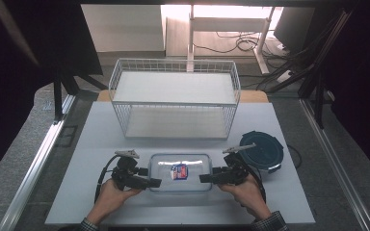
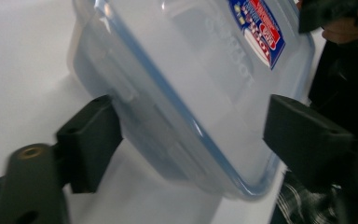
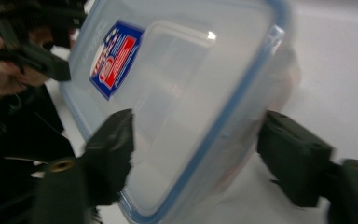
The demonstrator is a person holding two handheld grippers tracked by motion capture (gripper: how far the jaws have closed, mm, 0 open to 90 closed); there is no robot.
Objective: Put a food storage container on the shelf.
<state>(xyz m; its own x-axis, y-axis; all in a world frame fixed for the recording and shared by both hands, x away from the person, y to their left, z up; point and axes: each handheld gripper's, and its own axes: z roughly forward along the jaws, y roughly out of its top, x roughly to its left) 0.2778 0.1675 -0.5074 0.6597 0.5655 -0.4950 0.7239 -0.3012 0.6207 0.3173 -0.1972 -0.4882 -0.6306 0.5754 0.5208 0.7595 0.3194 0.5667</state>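
Here we should seat both grippers squarely on the container's short ends before lifting, so it rises level. The clear lidded container (image 1: 180, 172) lies on the white bench (image 1: 101, 144), in front of the wire basket (image 1: 173, 98). Our left gripper (image 1: 155, 182) and right gripper (image 1: 205, 178) each straddle an end corner, jaws partly open, apparently not yet pressing on it.

Black two-jaw tools (image 1: 155, 182), trailing cables, plaid cuffs (image 1: 88, 224)
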